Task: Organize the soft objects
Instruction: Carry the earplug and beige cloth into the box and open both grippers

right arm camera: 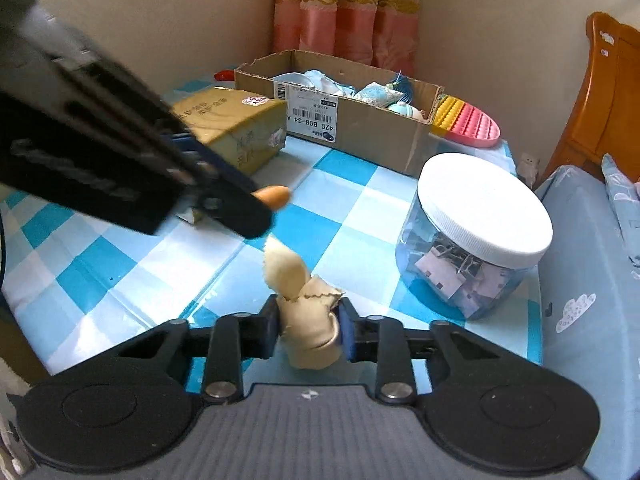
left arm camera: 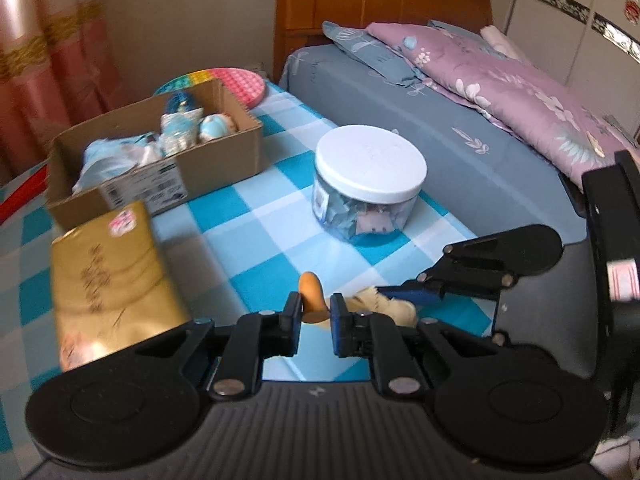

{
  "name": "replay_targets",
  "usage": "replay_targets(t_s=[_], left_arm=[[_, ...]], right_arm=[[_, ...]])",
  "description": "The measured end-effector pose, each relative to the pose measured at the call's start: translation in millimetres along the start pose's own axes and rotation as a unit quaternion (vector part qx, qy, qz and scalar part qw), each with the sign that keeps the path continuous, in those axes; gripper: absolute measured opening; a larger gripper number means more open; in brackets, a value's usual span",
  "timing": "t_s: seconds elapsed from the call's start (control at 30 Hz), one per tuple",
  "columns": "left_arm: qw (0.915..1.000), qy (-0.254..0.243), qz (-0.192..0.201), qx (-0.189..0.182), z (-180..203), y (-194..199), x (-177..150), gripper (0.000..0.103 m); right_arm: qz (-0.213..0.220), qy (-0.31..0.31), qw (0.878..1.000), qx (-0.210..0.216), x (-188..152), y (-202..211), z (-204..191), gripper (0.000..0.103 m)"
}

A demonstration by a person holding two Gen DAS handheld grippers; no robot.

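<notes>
A cream soft toy point(right arm camera: 310, 332) with an orange end point(right arm camera: 275, 195) stretches over the blue-and-white checked table point(right arm camera: 120, 264). My right gripper point(right arm camera: 308, 320) is shut on its cream body, both pads pressing the fabric. Coming in from the upper left, my left gripper point(right arm camera: 256, 204) is blurred. In the left wrist view my left gripper point(left arm camera: 316, 304) is shut on the orange end point(left arm camera: 311, 292). The cream body point(left arm camera: 384, 306) trails right to my right gripper point(left arm camera: 416, 296). Further back stands a cardboard box point(left arm camera: 224, 156) holding several pale blue soft items point(left arm camera: 180, 132).
A clear jar with a white lid point(left arm camera: 370, 168) stands right of centre, full of binder clips. A gold tissue pack point(left arm camera: 108, 276) lies in front of the box. A rainbow pop-it mat point(left arm camera: 240, 82) sits behind the box. A bed point(left arm camera: 460, 140) borders the table's right side.
</notes>
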State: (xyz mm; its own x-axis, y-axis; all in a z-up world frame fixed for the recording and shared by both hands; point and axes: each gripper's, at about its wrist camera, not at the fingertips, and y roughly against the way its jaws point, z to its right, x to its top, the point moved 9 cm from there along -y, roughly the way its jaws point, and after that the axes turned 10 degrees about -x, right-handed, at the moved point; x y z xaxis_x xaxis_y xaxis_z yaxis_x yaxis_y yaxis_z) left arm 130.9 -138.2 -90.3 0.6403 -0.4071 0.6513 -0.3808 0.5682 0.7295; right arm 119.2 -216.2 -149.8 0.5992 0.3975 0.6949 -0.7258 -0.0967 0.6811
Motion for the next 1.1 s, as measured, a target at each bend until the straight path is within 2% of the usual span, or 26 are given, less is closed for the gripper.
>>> replay_targets(t_s=[0.13, 0.3, 0.57, 0.73, 0.93, 1.1], left_arm=[[0.9997, 0.021, -0.004, 0.012, -5.4, 14.0, -10.5, 0.013], [0.9988, 0.034, 0.015, 0.031, -15.6, 36.1, -10.6, 0.013], [0.9931, 0.07, 0.048, 0.08, -53.5, 66.2, -1.4, 0.013], [0.9888, 0.082, 0.062, 0.109, -84.4, 71.2, 16.8, 0.013], [0.9838, 0.084, 0.075, 0.139, -121.8, 68.9, 49.5, 0.013], [0.9848, 0.085, 0.067, 0.136, -147.2, 48.7, 77.6, 0.013]], right_arm=[[-0.003, -0.004, 1.0, -0.008, 0.7, 6.1, -0.5, 0.033], [0.003, -0.006, 1.0, -0.021, 5.9, 18.0, 7.1, 0.033], [0.032, -0.01, 0.998, -0.049, 41.4, 36.6, 27.0, 0.033], [0.05, -0.012, 0.998, -0.039, 71.4, 33.9, 33.3, 0.033], [0.05, -0.023, 0.998, -0.026, 105.7, 11.6, 39.2, 0.033], [0.047, -0.04, 0.998, -0.002, 132.1, -5.5, 41.7, 0.033]])
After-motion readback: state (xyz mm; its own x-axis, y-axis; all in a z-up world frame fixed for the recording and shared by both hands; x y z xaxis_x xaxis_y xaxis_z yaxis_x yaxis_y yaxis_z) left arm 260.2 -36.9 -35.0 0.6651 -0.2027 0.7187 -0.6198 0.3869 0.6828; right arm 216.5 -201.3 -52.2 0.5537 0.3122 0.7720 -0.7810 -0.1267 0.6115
